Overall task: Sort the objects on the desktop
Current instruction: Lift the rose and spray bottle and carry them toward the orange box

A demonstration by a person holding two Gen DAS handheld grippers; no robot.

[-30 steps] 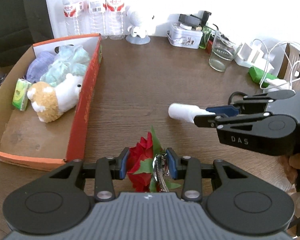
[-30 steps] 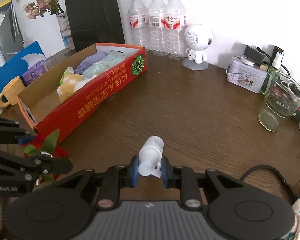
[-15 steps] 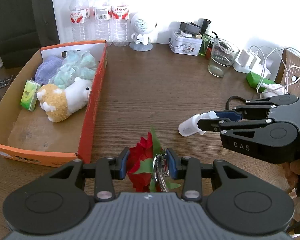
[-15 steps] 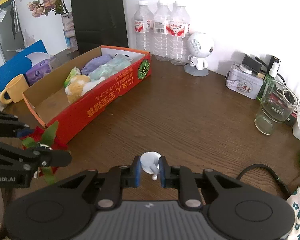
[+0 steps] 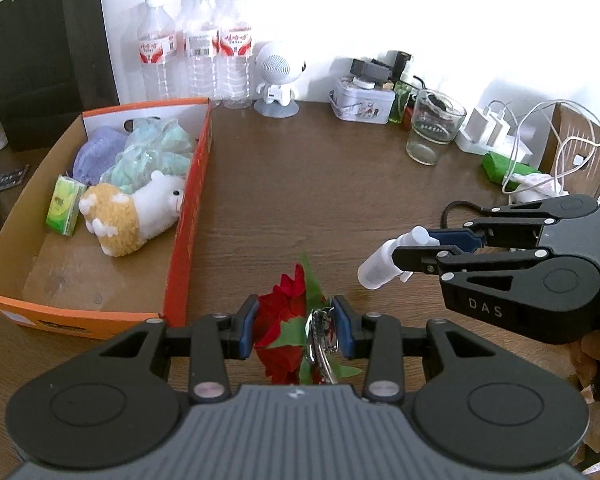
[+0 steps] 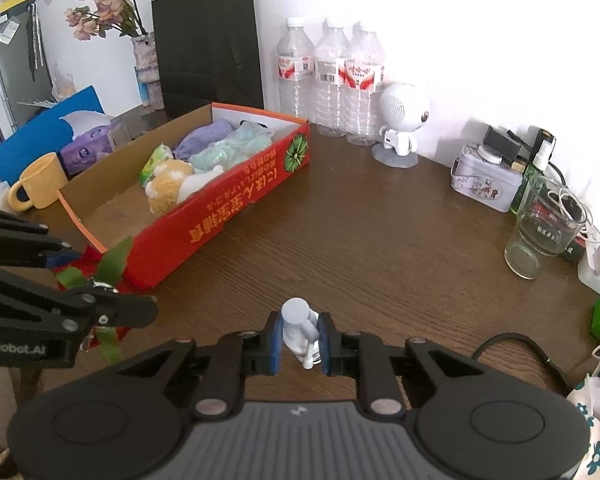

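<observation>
Both your tools are loaded and held above the desk (image 5: pixel 320 184).

Your left tool (image 5: pixel 296 330) is clamped on a red and green fabric flower (image 5: pixel 288 320) with a metal clip showing at its right pad, just off the near corner of the red cardboard box (image 5: pixel 190 216). Your right tool (image 6: pixel 300 338) is clamped on a small white spray bottle (image 6: pixel 296 324), its base tilted toward the desk in the left wrist view. The box lies on the left of the desk and holds a plush alpaca (image 5: pixel 132 216), a green tissue pack (image 5: pixel 64 210) and purple and mint bundles. Three water bottles (image 5: pixel 196 56), a white robot figure (image 5: pixel 278 76), a tin and a glass cup (image 5: pixel 432 128) stand along the wall.
</observation>
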